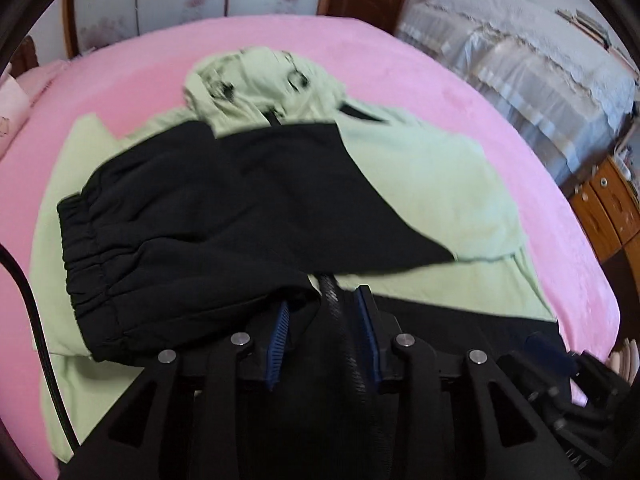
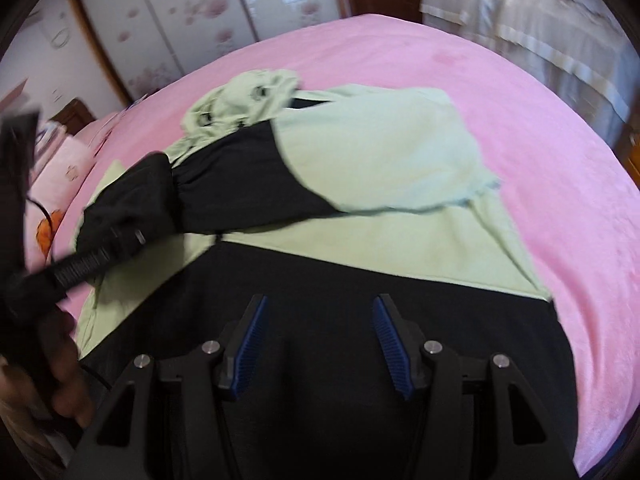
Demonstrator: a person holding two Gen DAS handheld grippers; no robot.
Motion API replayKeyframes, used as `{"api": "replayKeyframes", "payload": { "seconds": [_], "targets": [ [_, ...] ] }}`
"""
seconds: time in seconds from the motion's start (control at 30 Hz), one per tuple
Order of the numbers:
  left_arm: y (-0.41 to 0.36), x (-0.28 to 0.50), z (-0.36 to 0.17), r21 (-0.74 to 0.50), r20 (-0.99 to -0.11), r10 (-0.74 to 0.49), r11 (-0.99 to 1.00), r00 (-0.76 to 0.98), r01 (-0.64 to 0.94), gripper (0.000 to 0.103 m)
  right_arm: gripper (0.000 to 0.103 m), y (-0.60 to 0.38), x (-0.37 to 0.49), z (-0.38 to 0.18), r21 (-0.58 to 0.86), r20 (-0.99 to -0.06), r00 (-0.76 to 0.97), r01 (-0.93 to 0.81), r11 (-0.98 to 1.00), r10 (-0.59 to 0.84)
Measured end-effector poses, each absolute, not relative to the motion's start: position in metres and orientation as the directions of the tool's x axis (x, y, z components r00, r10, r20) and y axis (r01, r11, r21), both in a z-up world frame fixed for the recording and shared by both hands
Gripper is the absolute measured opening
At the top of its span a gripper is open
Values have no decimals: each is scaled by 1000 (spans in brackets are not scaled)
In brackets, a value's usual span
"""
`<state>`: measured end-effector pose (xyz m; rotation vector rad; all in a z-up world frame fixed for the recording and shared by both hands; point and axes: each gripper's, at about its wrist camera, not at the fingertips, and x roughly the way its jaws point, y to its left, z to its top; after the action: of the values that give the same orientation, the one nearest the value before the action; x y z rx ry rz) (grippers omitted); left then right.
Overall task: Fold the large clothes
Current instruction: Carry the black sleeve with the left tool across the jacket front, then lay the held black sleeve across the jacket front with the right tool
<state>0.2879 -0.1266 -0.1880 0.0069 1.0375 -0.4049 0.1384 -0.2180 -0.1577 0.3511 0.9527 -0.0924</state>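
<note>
A green-and-black hoodie (image 2: 380,168) is lying mid-fold on the pink bed (image 2: 540,128), its sleeves already lying across the chest and its hood bunching at 11 o'clock. The left gripper (image 1: 324,320) is hovering at the black cuff, jaws narrow, gripping nothing. The right gripper (image 2: 320,332) is hanging half-open and empty over the black hem at 6 o'clock. The body fold is apparently remaining.

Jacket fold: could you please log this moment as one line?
jacket: sleeves folded in | left gripper: open | right gripper: open, empty
</note>
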Motion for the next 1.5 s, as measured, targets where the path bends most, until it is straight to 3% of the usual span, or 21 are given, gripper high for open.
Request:
{"api": "replayKeyframes", "payload": {
  "seconds": [0.1,0.33,0.47,0.53,0.83,1.0,1.2,1.5],
  "targets": [
    [-125,276,-189,-188,-840,-331,921,429,343,35,55,-231,134,-163,270,-812,578,248,930,82],
    [-104,249,-154,-242,-808,-397,897,435,369,55,55,-224,134,-162,314,-797,591,228,922,126],
    [-84,229,-138,-283,-797,-421,894,433,349,55,55,-214,133,-154,314,-783,606,193,930,139],
    [-74,218,-136,-261,-798,-391,910,459,321,55,55,-208,133,-150,311,-777,612,173,935,145],
    [3,172,-135,1,-810,-16,1000,586,29,55,55,-158,141,-127,233,-737,653,0,972,177],
    [44,167,-144,12,-824,45,998,564,-62,55,61,-106,153,-119,88,-698,696,-147,985,166],
    [70,162,-158,-46,-843,20,993,538,-109,55,63,-40,172,-129,-175,-661,740,-313,934,124],
    [95,163,-178,-96,-868,-1,981,496,-166,55,63,20,207,-173,-492,-638,770,-424,760,17]
  ]
}}
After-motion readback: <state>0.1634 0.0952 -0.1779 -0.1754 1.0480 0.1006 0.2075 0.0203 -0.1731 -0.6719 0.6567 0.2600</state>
